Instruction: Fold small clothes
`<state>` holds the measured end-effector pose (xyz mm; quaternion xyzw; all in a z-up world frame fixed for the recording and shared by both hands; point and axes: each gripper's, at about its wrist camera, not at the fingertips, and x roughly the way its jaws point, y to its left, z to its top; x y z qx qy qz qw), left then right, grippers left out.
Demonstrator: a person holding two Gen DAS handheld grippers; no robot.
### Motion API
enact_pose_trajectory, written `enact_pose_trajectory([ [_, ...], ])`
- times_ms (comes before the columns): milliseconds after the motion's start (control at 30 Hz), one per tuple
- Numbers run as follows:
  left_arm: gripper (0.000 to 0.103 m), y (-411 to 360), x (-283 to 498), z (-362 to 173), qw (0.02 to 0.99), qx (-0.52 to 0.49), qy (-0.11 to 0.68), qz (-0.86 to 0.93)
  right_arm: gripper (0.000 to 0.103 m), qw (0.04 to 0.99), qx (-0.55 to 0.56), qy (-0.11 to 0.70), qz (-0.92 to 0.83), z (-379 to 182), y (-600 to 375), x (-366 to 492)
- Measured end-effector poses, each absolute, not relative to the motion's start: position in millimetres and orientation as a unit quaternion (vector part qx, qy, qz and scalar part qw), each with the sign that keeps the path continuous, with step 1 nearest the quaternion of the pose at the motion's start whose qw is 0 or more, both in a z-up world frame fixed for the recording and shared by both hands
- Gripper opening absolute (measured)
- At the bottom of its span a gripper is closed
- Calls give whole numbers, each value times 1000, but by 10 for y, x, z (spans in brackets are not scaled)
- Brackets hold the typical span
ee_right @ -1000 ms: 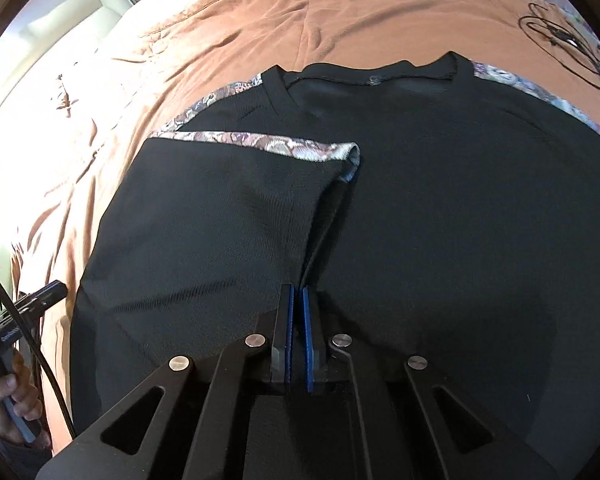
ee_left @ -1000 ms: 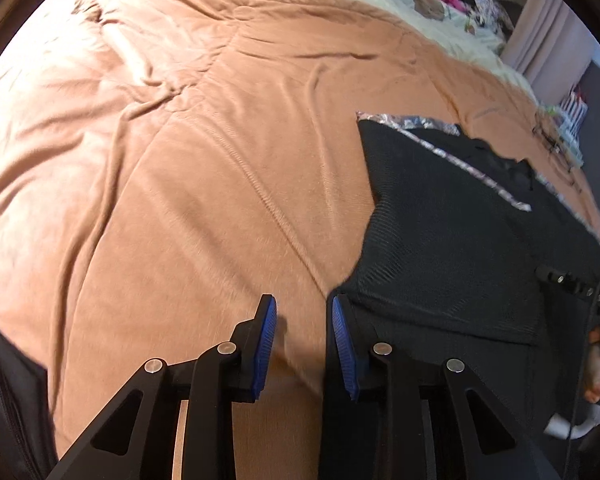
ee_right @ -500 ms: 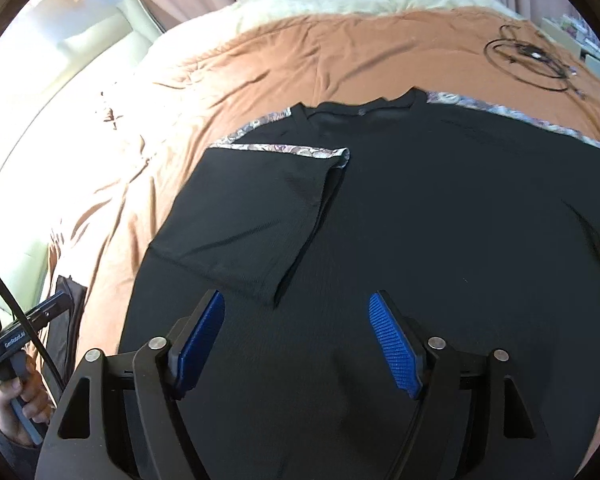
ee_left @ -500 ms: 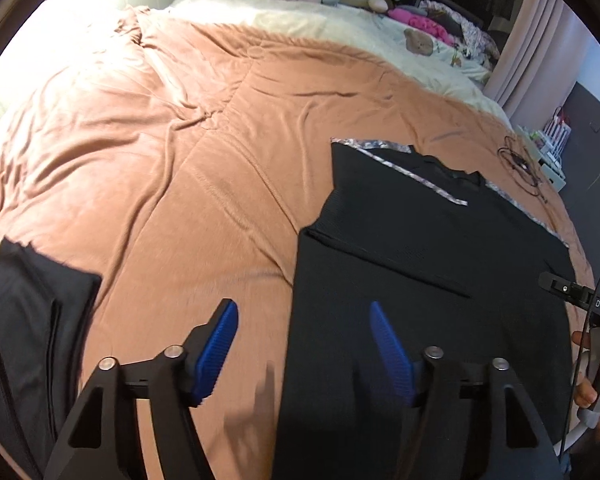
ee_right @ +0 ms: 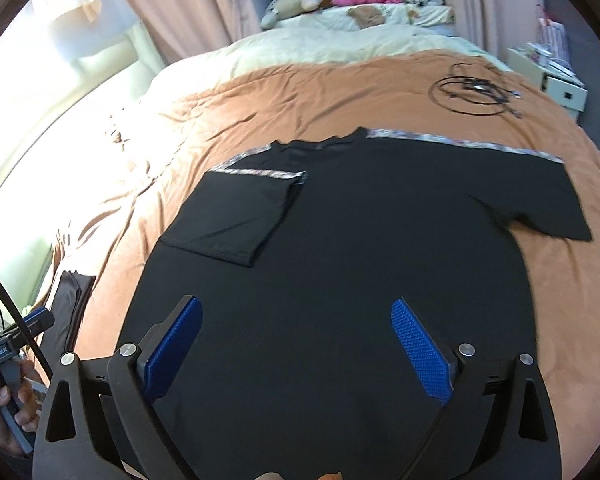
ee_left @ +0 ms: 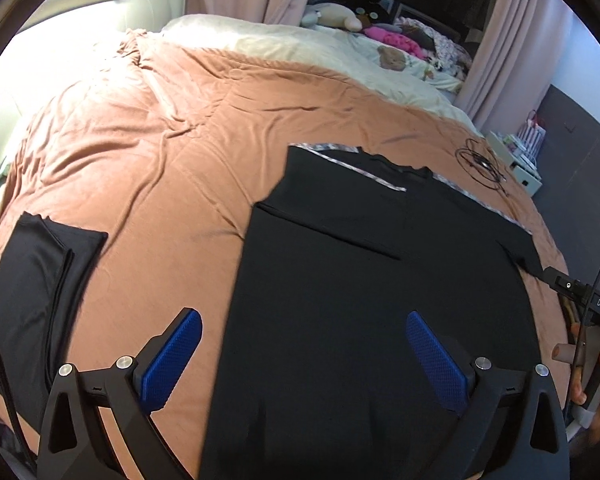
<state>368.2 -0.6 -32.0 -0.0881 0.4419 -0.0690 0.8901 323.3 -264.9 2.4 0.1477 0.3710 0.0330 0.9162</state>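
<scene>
A black T-shirt (ee_right: 360, 248) with patterned shoulder trim lies flat on the orange blanket (ee_right: 260, 92). Its left sleeve (ee_right: 240, 216) is folded in over the body; the right sleeve (ee_right: 540, 200) lies spread out. The shirt also shows in the left wrist view (ee_left: 360, 300). My left gripper (ee_left: 304, 364) is open and empty, raised above the shirt's left side near the hem. My right gripper (ee_right: 298, 348) is open and empty, raised above the shirt's lower middle.
A folded black garment (ee_left: 36, 280) lies on the blanket at the left, also in the right wrist view (ee_right: 70, 308). A coiled black cable (ee_right: 472, 92) lies beyond the shirt on the right. Pillows and soft toys (ee_right: 296, 4) sit at the far end.
Both grippers opened, let go of the folded sleeve and shirt edge, and pulled back and up from the shirt. The sleeve stays folded over the body.
</scene>
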Motion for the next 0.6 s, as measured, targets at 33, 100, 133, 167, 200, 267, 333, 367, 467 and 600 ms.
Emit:
enact_pose_trajectory([
  [33, 103, -62, 3650, -304, 890, -87, 441, -72, 95, 917, 152, 368, 28, 27, -2741, 3144],
  [100, 103, -175, 3601, -277, 891, -83, 440, -77, 95, 919, 155, 362, 19, 31, -2835, 3005],
  [133, 103, -257, 3584, -254, 891, -78, 439, -82, 95, 920, 156, 359, 13, 37, -2901, 2919],
  [167, 103, -306, 3559, -239, 892, -75, 438, -84, 95, 920, 156, 360, 8, 45, -2921, 2828],
  [200, 103, -362, 3546, -221, 892, -73, 437, -87, 95, 920, 157, 360, 2, 38, -3007, 2757],
  [267, 103, -493, 3510, -171, 895, -72, 431, -93, 95, 920, 160, 359, -7, 32, -3117, 2660],
  [333, 103, -613, 3498, -125, 899, -68, 423, -94, 95, 919, 164, 358, -22, 26, -3238, 2556],
  [367, 103, -686, 3500, -100, 900, -64, 421, -93, 95, 919, 168, 357, -27, 32, -3274, 2508],
  [467, 102, -887, 3522, -34, 901, -55, 417, -101, 95, 918, 174, 353, -42, 78, -3381, 2404],
  [600, 102, -1166, 3586, 52, 902, -50, 412, -122, 95, 920, 165, 351, -61, 146, -3562, 2256],
])
